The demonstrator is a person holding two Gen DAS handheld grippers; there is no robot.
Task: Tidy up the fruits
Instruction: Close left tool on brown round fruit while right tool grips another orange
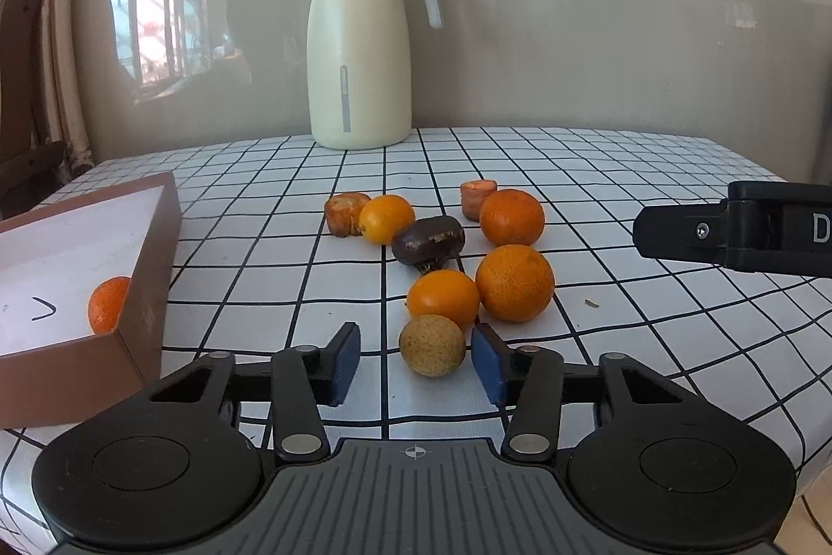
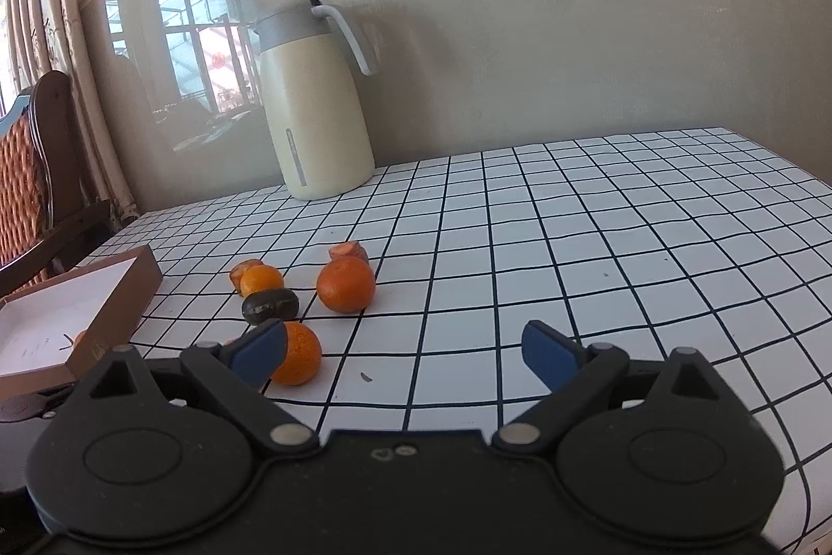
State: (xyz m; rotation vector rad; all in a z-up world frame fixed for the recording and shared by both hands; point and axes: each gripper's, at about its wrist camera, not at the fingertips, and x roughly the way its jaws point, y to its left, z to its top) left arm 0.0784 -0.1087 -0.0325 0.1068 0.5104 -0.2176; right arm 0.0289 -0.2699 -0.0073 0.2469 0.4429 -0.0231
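In the left wrist view, the left tool (image 1: 416, 360) is seen low in the frame with a tan, speckled round fruit (image 1: 432, 345) between its blue pads (image 1: 346, 362). The pad at the right is just beside the fruit, while a clear gap is left at the other side, so the fruit is not gripped and the tool is partly open. The fruit rests on the desk (image 1: 650, 347), which is covered by a white cloth with a black grid.

Directly behind the tan fruit, a small orange (image 1: 442, 299) and a larger orange (image 1: 515, 283) are touching each other. Further up, a dark brown fruit (image 1: 428, 239), another small orange (image 1: 386, 218), a third large orange (image 1: 511, 217) and two cut orange-fleshed pieces (image 1: 346, 213) (image 1: 477, 193) are clustered at the frame's centre. At the left edge, an open brown box (image 1: 151, 274) is seen with one orange (image 1: 108, 304) inside it. A cream jug (image 1: 359, 50) with a grey lid stands at the back by the wall. A black part of the other tool juts in from the right edge.

In the right wrist view, the right tool (image 2: 403, 357) is held wide open over bare cloth, with nothing between its pads; an orange (image 2: 299, 352) is partly hidden behind the pad at the left.
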